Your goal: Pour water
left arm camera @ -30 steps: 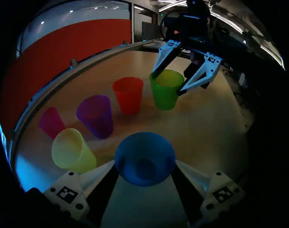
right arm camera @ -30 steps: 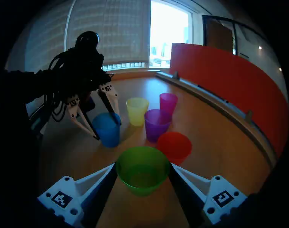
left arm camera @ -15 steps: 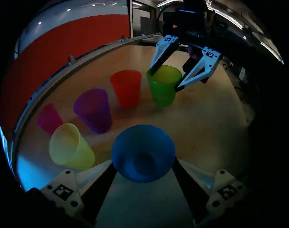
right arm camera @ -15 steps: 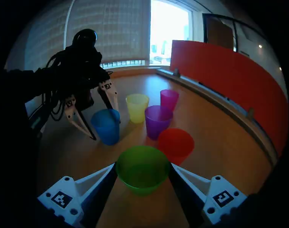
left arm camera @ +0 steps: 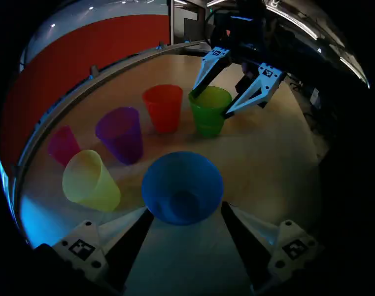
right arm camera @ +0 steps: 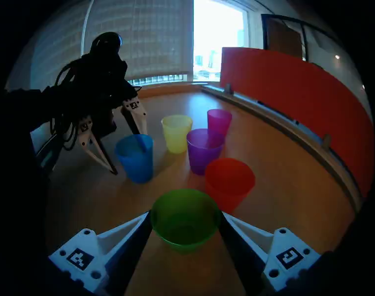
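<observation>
A blue cup (left arm camera: 182, 187) sits between the fingers of my left gripper (left arm camera: 185, 207), which is shut on it. In the right gripper view the same blue cup (right arm camera: 134, 158) stands upright in the left gripper (right arm camera: 130, 158), left of the yellow cup. My right gripper (right arm camera: 186, 215) is shut on a green cup (right arm camera: 186, 219), also upright. In the left gripper view that green cup (left arm camera: 209, 111) is across the table in the right gripper (left arm camera: 209, 104). I cannot tell what is inside either cup.
On the wooden table (right arm camera: 286, 197) stand a red cup (right arm camera: 229, 182), a purple cup (right arm camera: 204, 149), a yellow cup (right arm camera: 176, 132) and a magenta cup (right arm camera: 219, 122). A red partition (right arm camera: 305, 103) runs along the table's far edge. A person's dark sleeve holds the left gripper.
The left gripper with the blue cup has shifted slightly up and left in the right gripper view, away from the yellow cup. The green cup stays gripped; both views drifted a little.
</observation>
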Demonstrator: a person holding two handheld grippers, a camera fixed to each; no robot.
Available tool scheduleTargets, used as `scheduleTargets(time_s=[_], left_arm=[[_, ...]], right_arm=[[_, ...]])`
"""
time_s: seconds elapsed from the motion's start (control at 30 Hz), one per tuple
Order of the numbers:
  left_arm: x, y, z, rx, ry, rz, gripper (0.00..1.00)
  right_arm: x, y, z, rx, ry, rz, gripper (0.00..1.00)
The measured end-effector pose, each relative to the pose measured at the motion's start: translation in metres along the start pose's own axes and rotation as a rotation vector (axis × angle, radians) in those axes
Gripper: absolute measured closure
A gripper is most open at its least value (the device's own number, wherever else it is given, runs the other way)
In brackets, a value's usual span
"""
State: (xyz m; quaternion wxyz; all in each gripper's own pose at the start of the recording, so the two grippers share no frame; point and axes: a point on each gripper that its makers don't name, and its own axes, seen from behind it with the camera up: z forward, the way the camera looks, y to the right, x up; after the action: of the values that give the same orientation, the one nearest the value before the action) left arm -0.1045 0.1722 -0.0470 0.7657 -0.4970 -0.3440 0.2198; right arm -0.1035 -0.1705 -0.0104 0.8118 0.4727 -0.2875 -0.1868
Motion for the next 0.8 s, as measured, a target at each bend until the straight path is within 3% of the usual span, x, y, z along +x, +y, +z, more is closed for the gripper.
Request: scheduleTargets(time_s=[0.8], left_arm=[[-0.009,0.003,-0.009,0.011,-0.006,-0.015,0.01]], right_arm=[[-0.011,-0.003,-0.007,-0.011,-0.017,0.033,0.01]])
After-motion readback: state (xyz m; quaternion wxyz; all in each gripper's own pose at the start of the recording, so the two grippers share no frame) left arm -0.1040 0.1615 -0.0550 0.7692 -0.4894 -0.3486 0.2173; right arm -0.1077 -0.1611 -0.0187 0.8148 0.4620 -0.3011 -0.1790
